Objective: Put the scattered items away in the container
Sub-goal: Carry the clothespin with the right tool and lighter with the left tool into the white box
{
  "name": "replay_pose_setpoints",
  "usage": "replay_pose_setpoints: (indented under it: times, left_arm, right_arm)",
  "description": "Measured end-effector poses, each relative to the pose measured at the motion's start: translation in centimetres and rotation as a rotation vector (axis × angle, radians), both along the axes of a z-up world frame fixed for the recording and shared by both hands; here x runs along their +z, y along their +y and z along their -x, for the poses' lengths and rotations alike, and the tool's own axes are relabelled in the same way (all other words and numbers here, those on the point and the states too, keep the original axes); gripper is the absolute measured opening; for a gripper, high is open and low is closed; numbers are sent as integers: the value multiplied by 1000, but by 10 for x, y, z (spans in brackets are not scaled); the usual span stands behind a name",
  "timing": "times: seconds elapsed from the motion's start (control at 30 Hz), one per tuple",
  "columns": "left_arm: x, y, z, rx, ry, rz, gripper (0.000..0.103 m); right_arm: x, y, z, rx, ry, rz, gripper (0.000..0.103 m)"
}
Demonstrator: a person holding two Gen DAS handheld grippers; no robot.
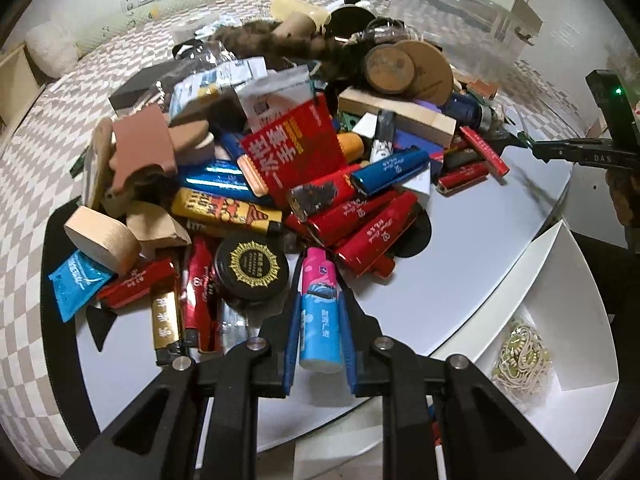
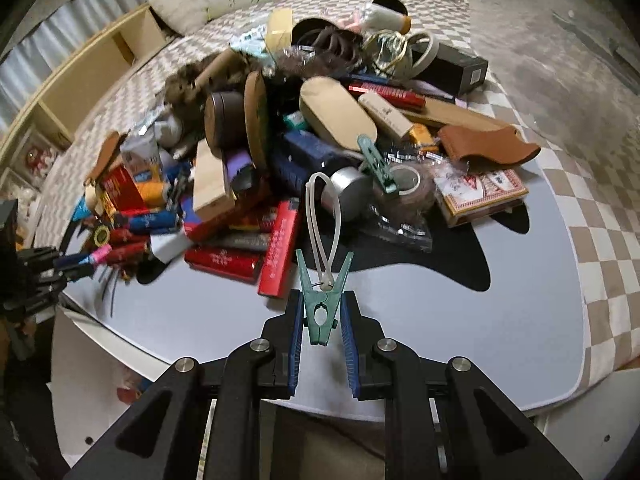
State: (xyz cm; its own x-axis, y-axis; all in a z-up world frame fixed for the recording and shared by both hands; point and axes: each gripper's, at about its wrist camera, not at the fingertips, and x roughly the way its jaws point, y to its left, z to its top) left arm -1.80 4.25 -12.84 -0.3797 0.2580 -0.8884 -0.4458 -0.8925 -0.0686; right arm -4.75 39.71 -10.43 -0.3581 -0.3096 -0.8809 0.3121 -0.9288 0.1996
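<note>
My left gripper [image 1: 320,300] is shut on a pink-and-blue lighter [image 1: 320,316], held at the near edge of a big pile of scattered items [image 1: 288,148]. My right gripper [image 2: 322,312] is shut on a green clothespin [image 2: 322,304] with a white loop cord [image 2: 322,220], held above the grey mat [image 2: 460,320]. The right gripper also shows at the right edge of the left wrist view [image 1: 560,148]. The left gripper with the lighter shows at the left of the right wrist view [image 2: 76,266]. A white container [image 1: 568,360] sits low on the right, holding a bundle of rubber bands [image 1: 520,360].
The pile holds red and blue lighters [image 1: 372,216], a black round tin [image 1: 252,268], a red booklet [image 1: 296,148], wooden discs [image 1: 408,68] and a card deck [image 2: 480,192]. A clear plastic box [image 1: 460,12] stands behind. Checkered bedding [image 1: 24,240] surrounds the table.
</note>
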Motion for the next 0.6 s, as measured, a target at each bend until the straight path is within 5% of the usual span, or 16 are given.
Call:
replay_pose_setpoints:
  times: [0.6]
  left_arm:
    - [26,6,-8,-3,61,-48,18]
  right_arm:
    - [20,-13,3,-19,31,107,19]
